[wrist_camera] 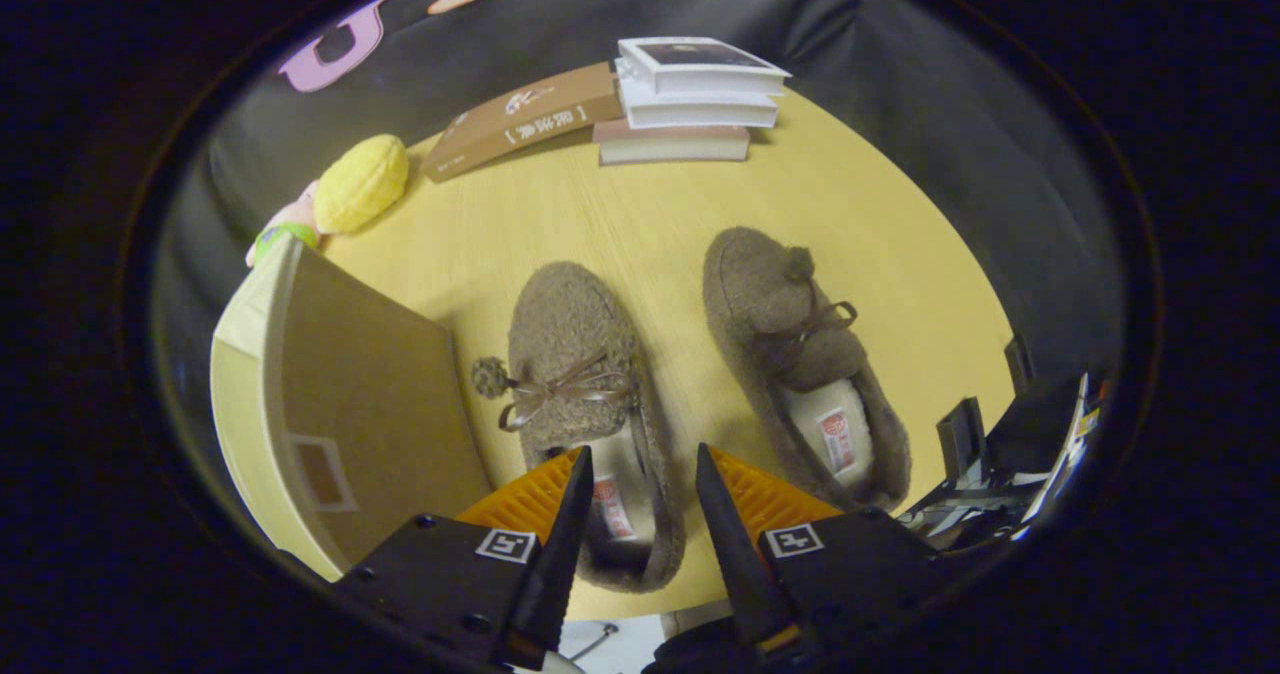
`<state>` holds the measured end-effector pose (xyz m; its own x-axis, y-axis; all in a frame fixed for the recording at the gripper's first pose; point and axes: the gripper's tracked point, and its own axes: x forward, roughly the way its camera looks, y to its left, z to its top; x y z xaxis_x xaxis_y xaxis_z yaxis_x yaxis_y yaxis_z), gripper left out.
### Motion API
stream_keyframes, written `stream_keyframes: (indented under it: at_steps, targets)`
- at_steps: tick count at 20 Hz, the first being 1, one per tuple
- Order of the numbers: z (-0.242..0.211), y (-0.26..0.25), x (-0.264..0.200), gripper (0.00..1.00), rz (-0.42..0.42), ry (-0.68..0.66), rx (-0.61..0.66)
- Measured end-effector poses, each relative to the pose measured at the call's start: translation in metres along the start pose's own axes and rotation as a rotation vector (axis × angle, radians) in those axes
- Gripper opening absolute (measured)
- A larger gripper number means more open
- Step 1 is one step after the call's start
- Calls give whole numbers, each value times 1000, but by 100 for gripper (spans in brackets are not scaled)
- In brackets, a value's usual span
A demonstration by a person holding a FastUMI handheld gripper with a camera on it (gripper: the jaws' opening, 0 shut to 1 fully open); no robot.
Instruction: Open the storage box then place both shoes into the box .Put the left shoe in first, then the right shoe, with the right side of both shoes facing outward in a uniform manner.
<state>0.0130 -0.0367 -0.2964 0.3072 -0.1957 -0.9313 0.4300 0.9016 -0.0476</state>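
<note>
The tool [640, 479] hovers spread over the heel of the left shoe [580, 394], gripping nothing. Both shoes lie on the table [650, 214], toes pointing away; the right shoe [790, 354] alongside, the box [340, 404] beside them.

The gripper [640, 474] is hovering at the bottom centre of the frame, its fingers spread apart and gripping nothing, with the heel of the left shoe [580, 404] lying between them. The right shoe [800, 364] is lying just right of centre, apart from its mate, both toes pointing up the frame. The storage box [330, 394] is standing at the lower left on the yellow table [650, 214]. A stack of books [690, 99] is sitting at the top centre, a brown book [520, 119] is leaning beside it, and a yellow plush toy [355, 186] is resting at the upper left.
</note>
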Motion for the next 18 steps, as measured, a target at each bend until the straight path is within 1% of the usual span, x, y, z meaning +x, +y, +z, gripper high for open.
stream_keyframes:
  at_steps: [1,4,6,7,8,9,11,14,16,18]
  targets:
    - [-2,2,6,62,11,17,-20]
    - [-12,-2,17,42,1,85,-85]
    - [-14,-1,22,29,26,104,-121]
    - [-13,-2,20,23,34,107,-115]
    - [-13,-2,19,23,41,113,-99]
    - [-14,-2,21,19,51,126,-87]
    - [-16,0,21,12,85,151,-109]
    - [-18,-1,20,12,118,192,-121]
    - [-17,-3,20,12,117,196,-129]
    - [-16,-4,22,7,109,189,-149]
